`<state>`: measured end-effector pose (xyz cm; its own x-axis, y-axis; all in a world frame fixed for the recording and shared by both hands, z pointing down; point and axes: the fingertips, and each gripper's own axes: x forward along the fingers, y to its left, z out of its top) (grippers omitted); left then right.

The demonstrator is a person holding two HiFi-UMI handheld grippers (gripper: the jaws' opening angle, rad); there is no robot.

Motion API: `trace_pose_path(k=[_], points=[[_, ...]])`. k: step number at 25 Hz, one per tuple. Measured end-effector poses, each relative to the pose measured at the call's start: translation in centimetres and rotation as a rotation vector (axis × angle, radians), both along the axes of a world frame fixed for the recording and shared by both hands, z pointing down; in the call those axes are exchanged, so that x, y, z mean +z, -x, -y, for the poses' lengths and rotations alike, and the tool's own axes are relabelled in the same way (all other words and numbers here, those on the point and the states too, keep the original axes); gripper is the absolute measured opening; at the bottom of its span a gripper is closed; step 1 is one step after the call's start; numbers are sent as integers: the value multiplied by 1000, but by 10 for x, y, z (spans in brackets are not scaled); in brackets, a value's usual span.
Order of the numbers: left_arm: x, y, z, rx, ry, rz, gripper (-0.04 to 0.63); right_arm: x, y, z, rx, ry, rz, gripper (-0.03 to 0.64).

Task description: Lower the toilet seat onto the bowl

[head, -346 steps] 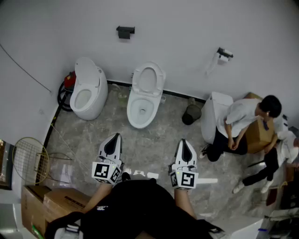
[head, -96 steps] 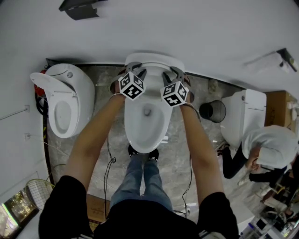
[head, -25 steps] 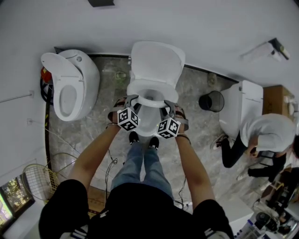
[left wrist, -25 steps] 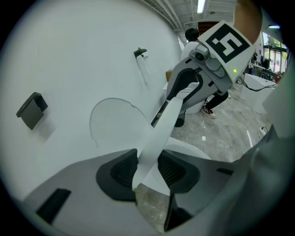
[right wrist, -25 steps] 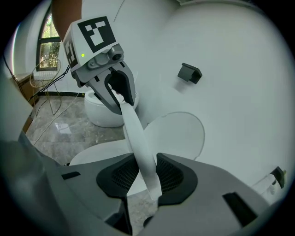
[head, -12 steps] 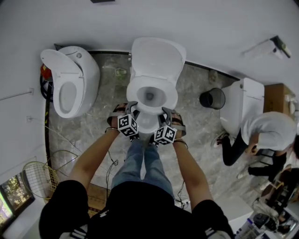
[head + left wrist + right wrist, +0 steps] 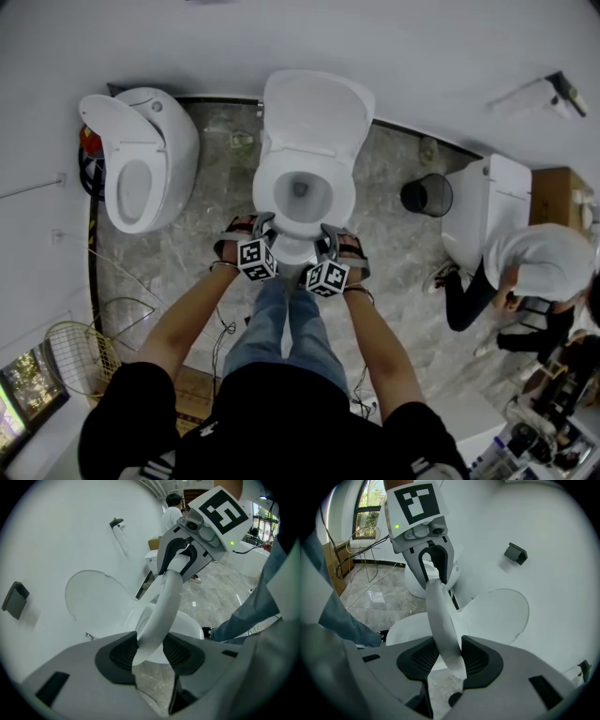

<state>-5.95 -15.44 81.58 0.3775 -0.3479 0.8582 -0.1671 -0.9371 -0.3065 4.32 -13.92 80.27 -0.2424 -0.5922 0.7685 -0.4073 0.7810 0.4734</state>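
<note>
The toilet seat lies down over the bowl, with the lid upright behind it. The left hand-held gripper and right hand-held gripper each straddle the seat's front rim. Both sets of jaws are opening, pads touching the rim. Full contact between seat and bowl cannot be confirmed.

The toilet seat is smooth, glossy white plastic, the bowl beneath it glazed white ceramic. Around the bowl the floor is polished grey marble-look tile; the wall behind is matt white.
</note>
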Motion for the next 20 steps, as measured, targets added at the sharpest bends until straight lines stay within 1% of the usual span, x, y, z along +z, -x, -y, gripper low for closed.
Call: trace_pose_path(k=[8, 10, 14, 17, 19, 20], points=[[21, 4, -20, 51, 27, 58, 179, 19, 2, -20, 8, 48, -25, 173], [23, 5, -24, 63, 33, 66, 182, 21, 3, -26, 40, 68, -6, 184], [29, 5, -31, 85, 51, 71, 189, 18, 1, -38, 136, 104, 54, 209], [34, 6, -34, 100, 61, 78, 193, 11, -2, -53, 257, 153, 154, 202], [37, 7, -37, 109, 67, 82, 195, 10, -6, -67, 376, 217, 268, 202], [38, 7, -39, 112, 70, 83, 196, 12, -9, -75, 456, 262, 342, 204]])
